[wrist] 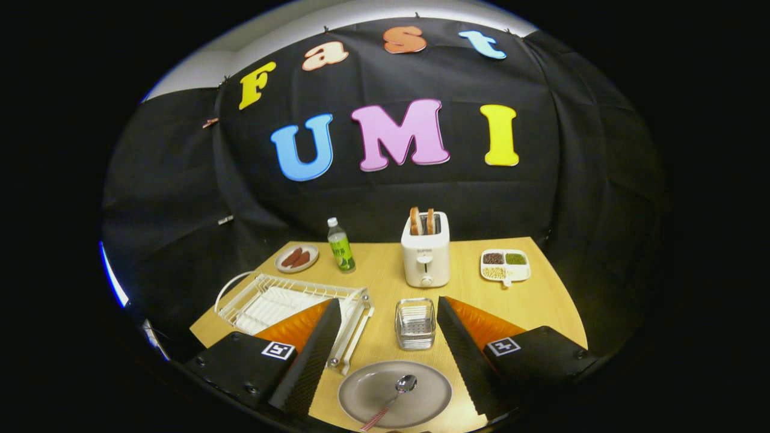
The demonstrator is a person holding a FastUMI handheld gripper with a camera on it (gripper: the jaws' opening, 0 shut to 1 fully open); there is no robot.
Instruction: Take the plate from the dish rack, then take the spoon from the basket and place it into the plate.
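Looks basically finished — the round grey plate (394,394) sits flat on the wooden bench (541,300), out of the white wire dish rack (289,300) at the near left, and the metal spoon with the red-checked handle (394,394) lies in it. The small wire mesh basket (415,323) just beyond the plate looks empty. The spoon's long axis runs diagonally — bowl far-right, handle near-left, sticking out over the rim. The tongs (385,361) are spread wide, gripping nothing, with the plate between them.
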